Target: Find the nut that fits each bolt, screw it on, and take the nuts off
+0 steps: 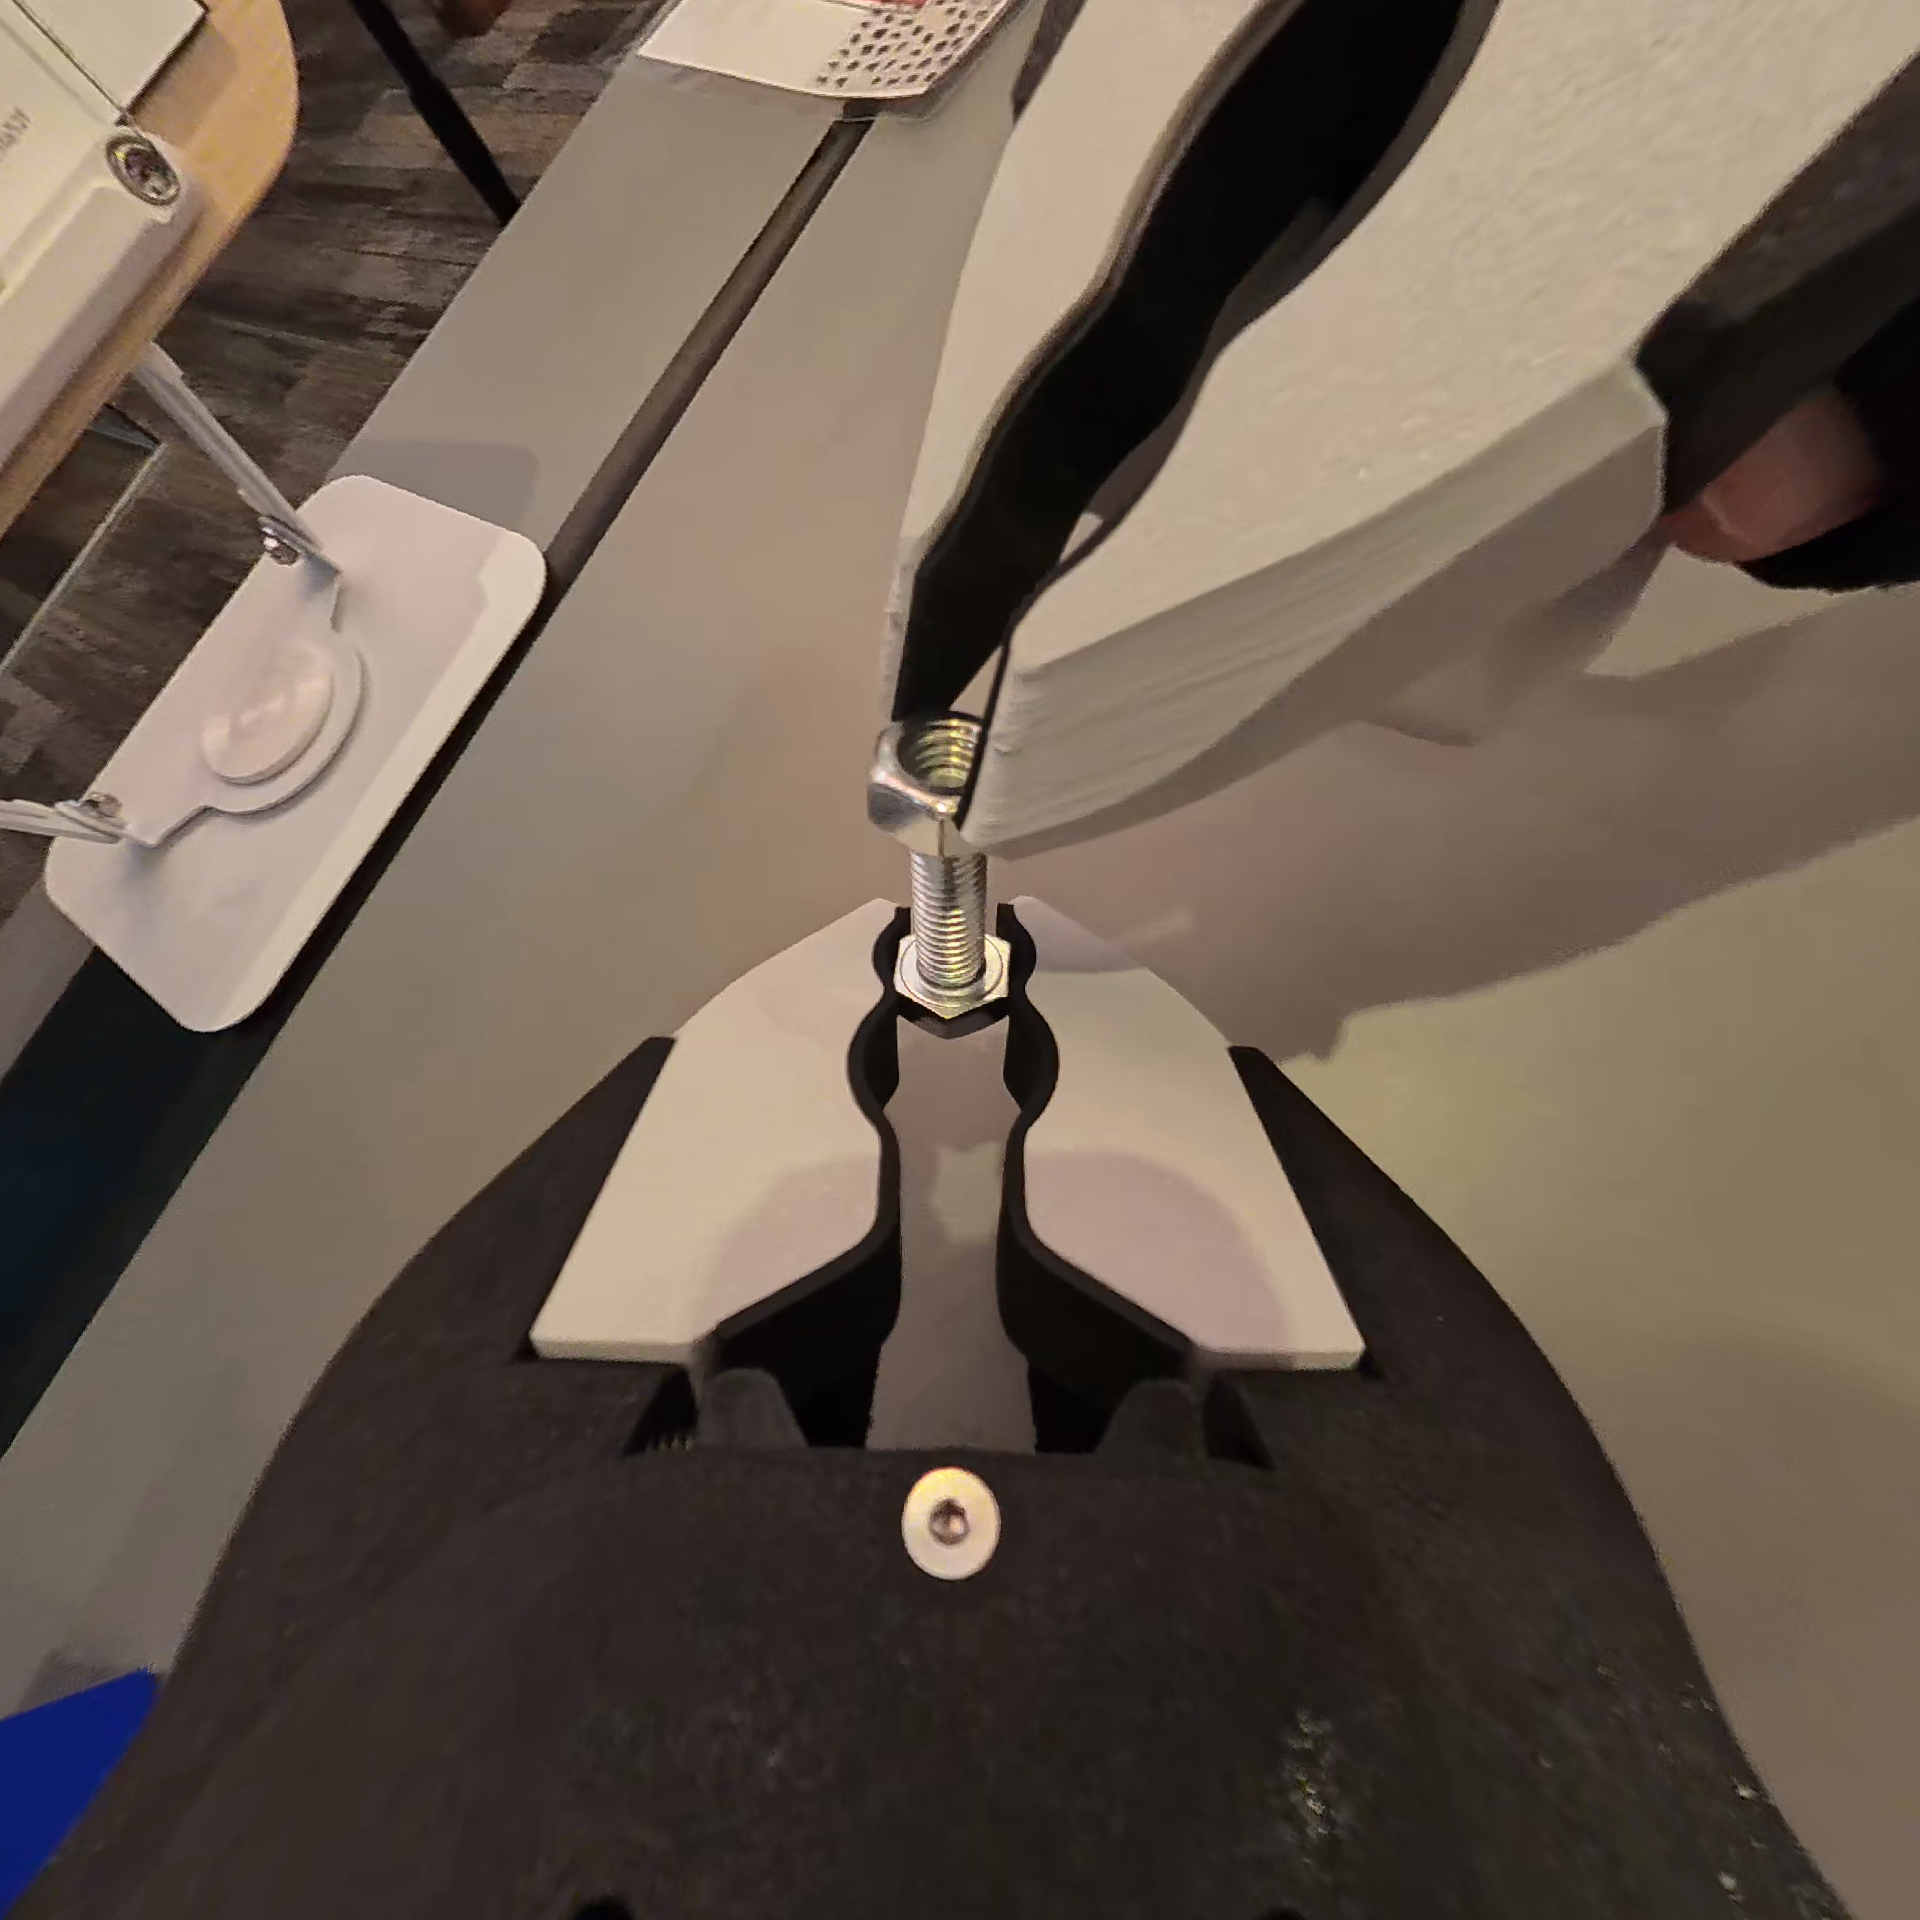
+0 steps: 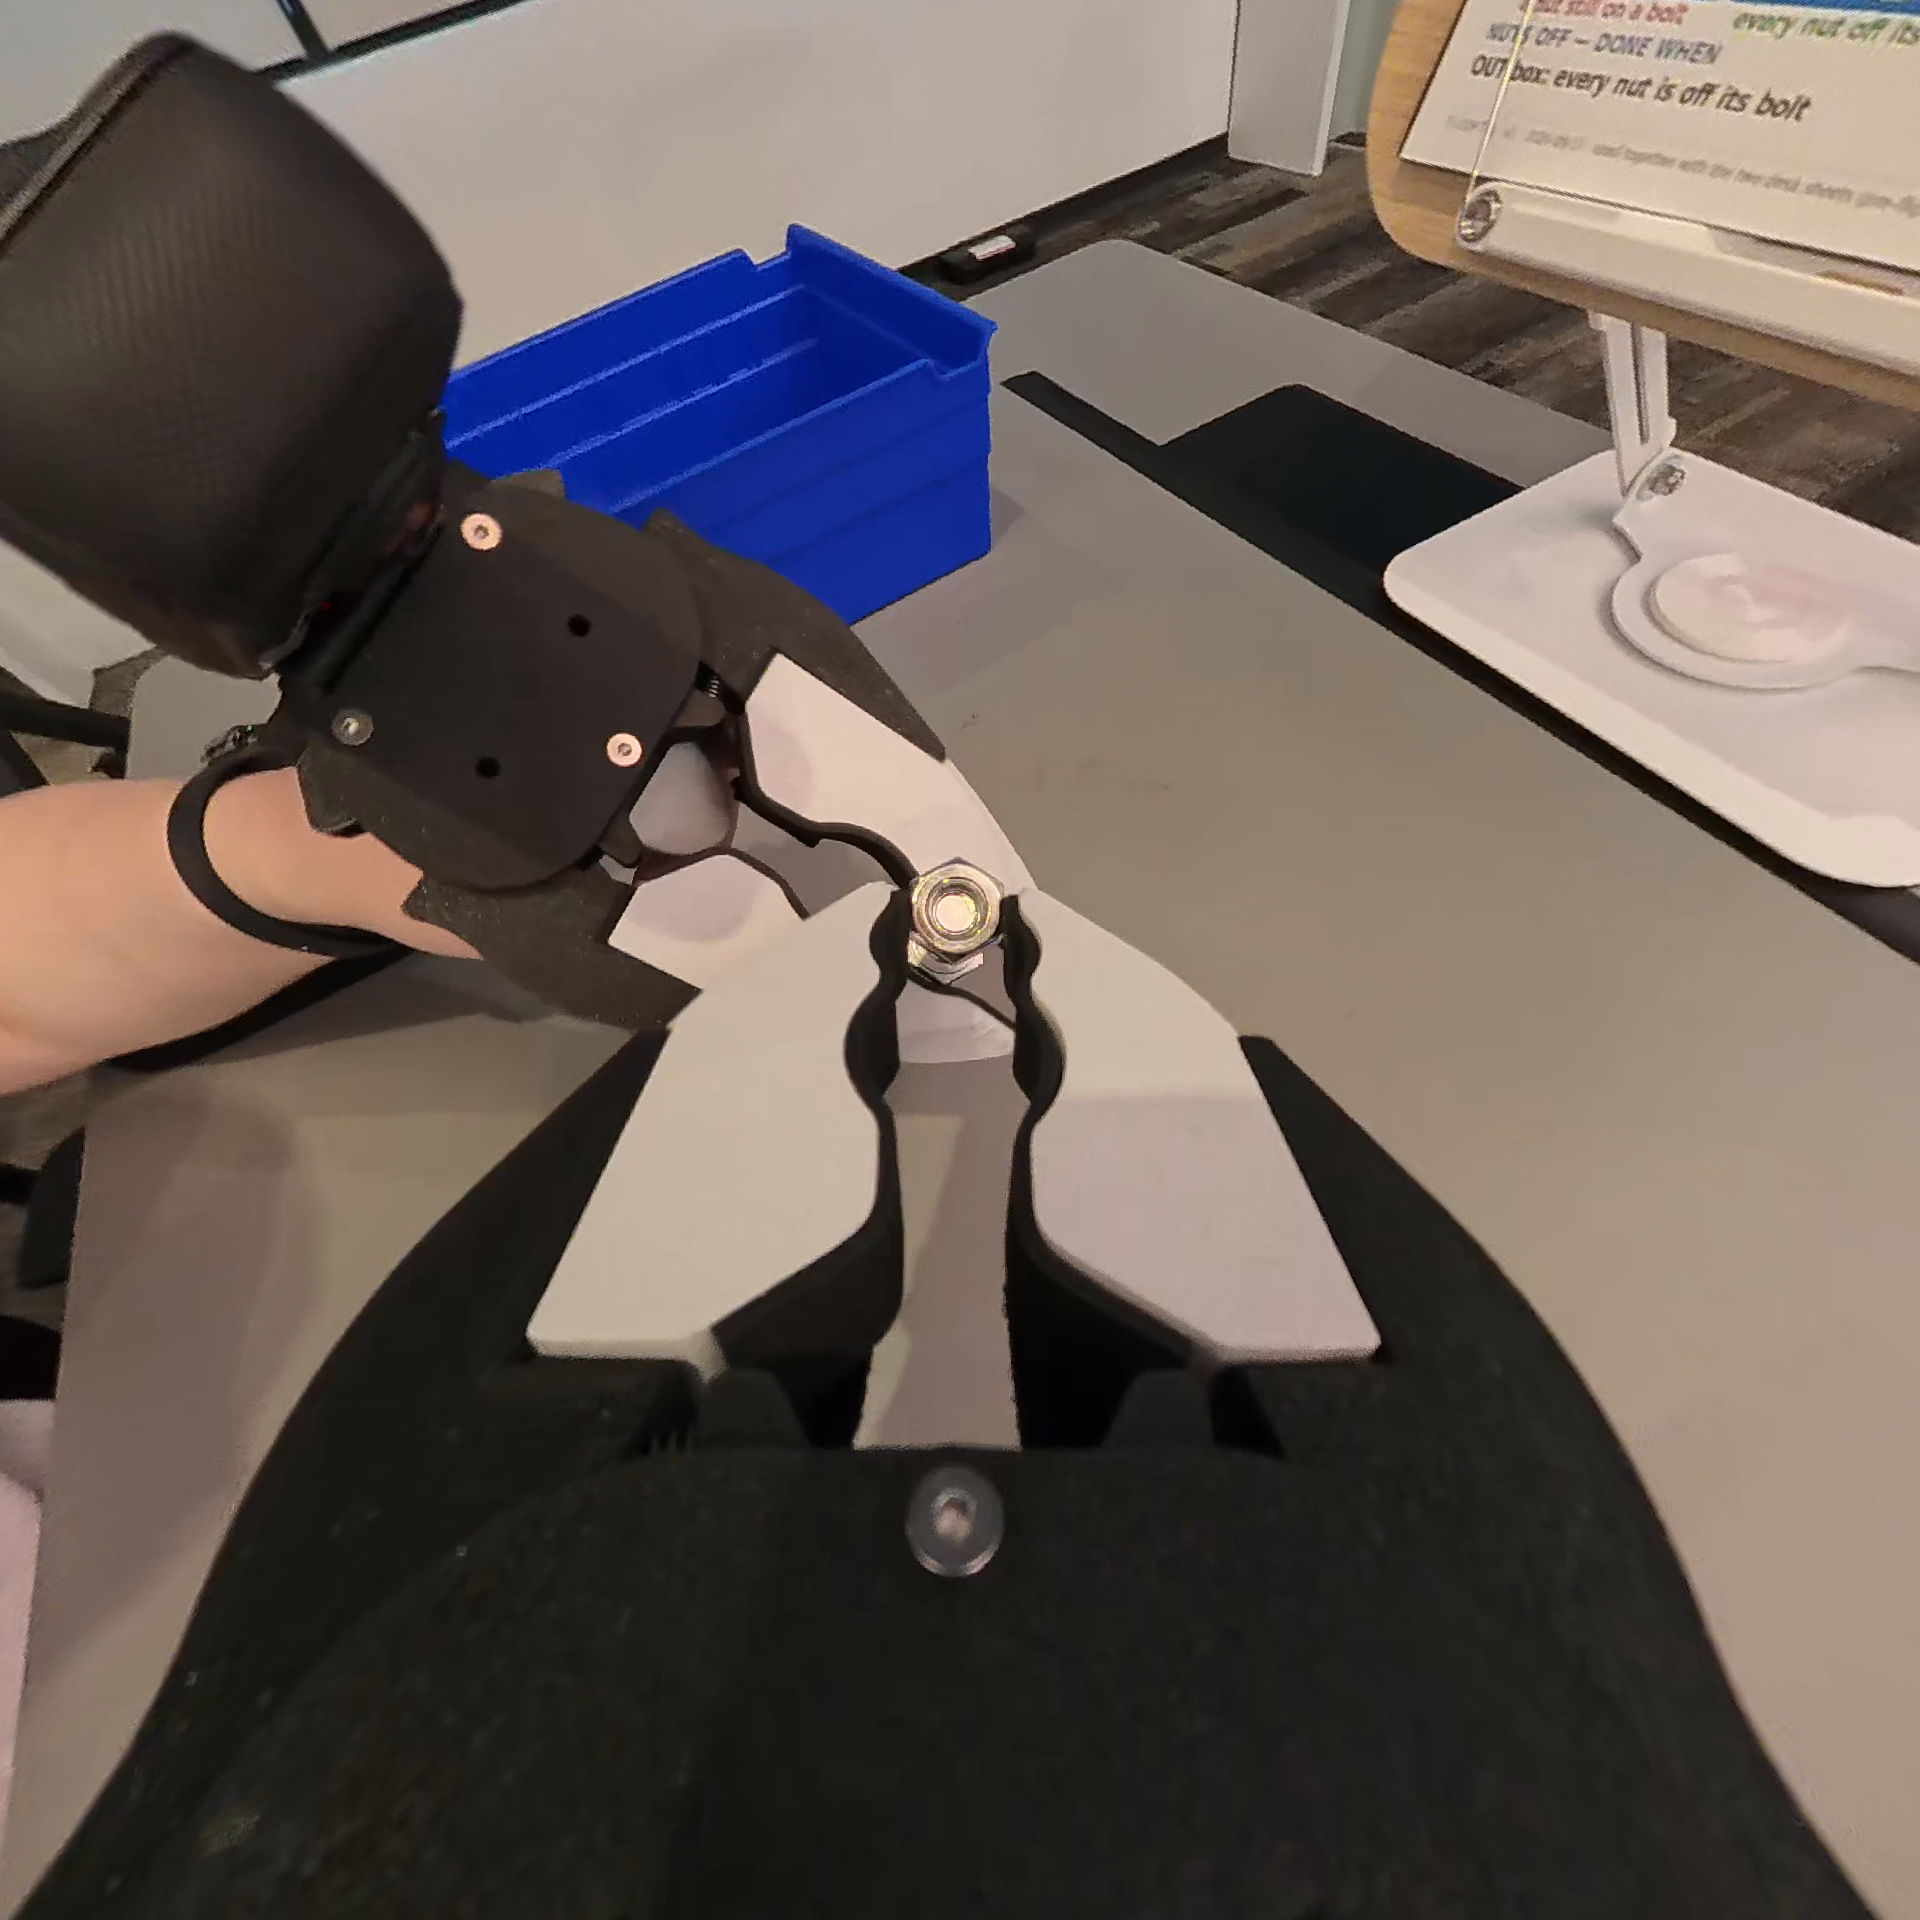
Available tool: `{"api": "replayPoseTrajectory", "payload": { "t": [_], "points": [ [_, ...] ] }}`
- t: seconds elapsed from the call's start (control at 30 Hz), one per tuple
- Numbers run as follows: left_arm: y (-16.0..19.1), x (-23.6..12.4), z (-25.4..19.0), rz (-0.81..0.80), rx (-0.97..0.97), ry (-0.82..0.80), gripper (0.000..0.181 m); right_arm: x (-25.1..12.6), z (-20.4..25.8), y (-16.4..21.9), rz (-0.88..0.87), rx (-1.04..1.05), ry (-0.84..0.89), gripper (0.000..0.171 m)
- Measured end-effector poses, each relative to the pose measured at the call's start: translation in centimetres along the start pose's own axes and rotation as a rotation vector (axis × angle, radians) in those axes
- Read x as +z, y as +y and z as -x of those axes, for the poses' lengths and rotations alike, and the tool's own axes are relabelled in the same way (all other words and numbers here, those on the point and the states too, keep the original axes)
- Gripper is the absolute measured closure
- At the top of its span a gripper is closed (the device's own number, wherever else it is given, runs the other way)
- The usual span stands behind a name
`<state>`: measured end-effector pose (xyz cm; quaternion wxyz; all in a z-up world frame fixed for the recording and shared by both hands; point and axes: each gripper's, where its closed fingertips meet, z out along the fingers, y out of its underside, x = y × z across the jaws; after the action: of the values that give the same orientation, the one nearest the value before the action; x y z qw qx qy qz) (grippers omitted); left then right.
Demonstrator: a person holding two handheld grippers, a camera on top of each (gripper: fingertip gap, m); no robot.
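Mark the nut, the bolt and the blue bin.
nut (image 1: pixel 928 781), left wrist view, on its shiny hex side at the top of the bolt.
bolt (image 1: pixel 940 912), left wrist view, on the bare threaded shaft.
blue bin (image 2: pixel 831 468), right wrist view, on its outer front wall.

The bolt (image 1: pixel 943 920) has its head buried between the left gripper's (image 1: pixel 951 971) fingertips. The right gripper's (image 1: pixel 961 748) near finger covers half the nut (image 1: pixel 914 774). A bin (image 1: pixel 62 1756) shows only a blue corner; the stand's (image 2: pixel 1704 623) board runs off frame.
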<state>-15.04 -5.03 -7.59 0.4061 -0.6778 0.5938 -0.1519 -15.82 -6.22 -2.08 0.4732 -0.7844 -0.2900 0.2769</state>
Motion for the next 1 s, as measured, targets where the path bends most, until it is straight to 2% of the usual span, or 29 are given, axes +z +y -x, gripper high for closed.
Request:
{"api": "replayPoseTrajectory", "payload": {
  "t": [0.13, 1.0],
  "points": [
    [0.11, 0.01, 0.31, 0.019, 0.009, -0.045, 0.166, 0.09, -0.21, 0.00, -0.014, 0.005, 0.036, 0.154],
    [-0.48, -0.22, 0.01, -0.022, -0.001, -0.011, 0.166, 0.27, 0.21, 0.03, -0.014, -0.029, 0.012, 0.154]
  ]
}}
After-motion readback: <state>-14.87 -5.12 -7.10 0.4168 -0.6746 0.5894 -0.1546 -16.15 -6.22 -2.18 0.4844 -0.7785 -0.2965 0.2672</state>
